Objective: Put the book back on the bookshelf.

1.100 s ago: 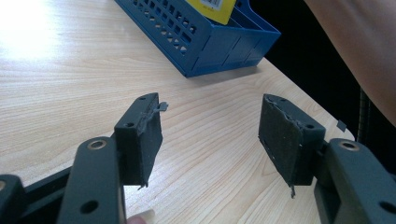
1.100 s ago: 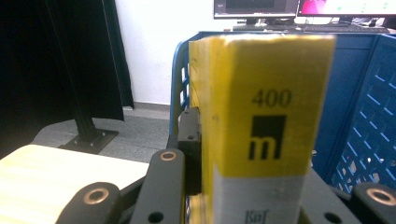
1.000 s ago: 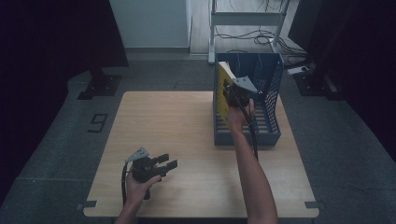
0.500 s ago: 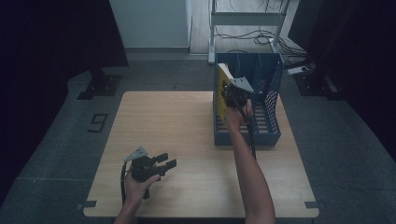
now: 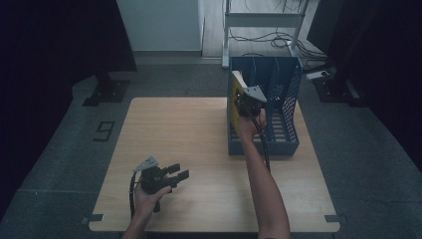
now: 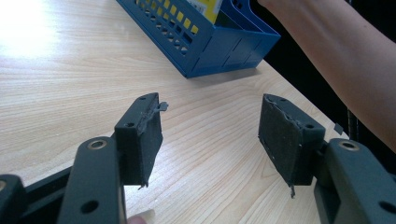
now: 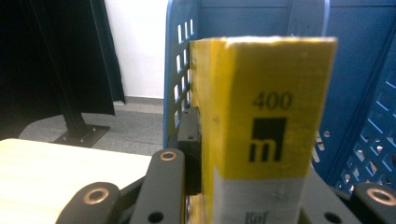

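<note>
Now right tongs (image 5: 243, 99) clamp one yellow book (image 7: 261, 121); left tongs (image 6: 210, 135) apart, empty.

This looks like a lab or recording studio set up for filming handling work. A plain wooden surface (image 5: 199, 144) stands on grey carpet, with black curtains (image 5: 64, 40) hung along the left and right sides. Beyond the surface's far edge, a white metal rack (image 5: 263, 20) stands over loose cables (image 5: 263, 42) on the floor, and a black stand base (image 5: 104, 92) sits near the far left corner.
</note>
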